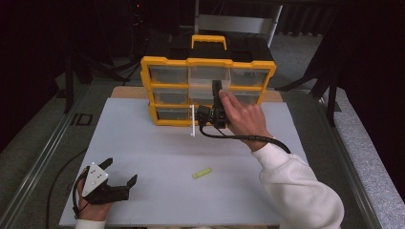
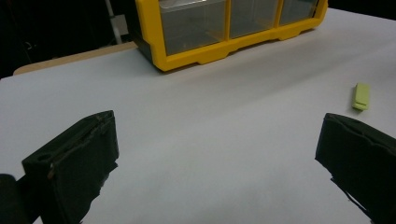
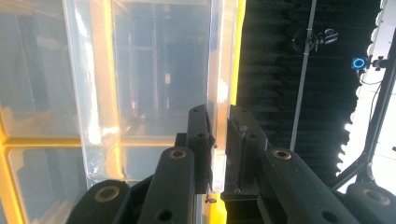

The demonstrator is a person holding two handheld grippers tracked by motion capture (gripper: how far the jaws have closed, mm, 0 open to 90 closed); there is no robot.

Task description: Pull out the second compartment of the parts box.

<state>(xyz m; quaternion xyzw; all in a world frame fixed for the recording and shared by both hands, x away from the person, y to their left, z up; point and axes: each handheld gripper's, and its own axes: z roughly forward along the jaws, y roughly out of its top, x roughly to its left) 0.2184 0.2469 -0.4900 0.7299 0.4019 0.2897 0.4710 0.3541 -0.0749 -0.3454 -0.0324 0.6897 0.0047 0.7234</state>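
A yellow organizer (image 1: 165, 61) with clear drawers stands at the far middle of the white board. Its top middle clear drawer (image 1: 206, 75) sticks out toward me. My right gripper (image 1: 217, 89) is shut on that drawer; in the right gripper view the two black jaws (image 3: 219, 116) pinch the clear drawer's thin wall (image 3: 154, 84). My left gripper (image 1: 121, 169) rests at the board's near left corner, open, with bare board between its jaws (image 2: 219, 140). A small yellow-green piece (image 1: 202, 172) lies flat on the board, to the right of the left gripper (image 2: 361, 96).
A thin white upright piece (image 1: 192, 121) stands just in front of the organizer's lower row. The right gripper's black cable (image 1: 239, 137) loops over the board. Dark stands and a metal rail (image 1: 43, 152) flank the table.
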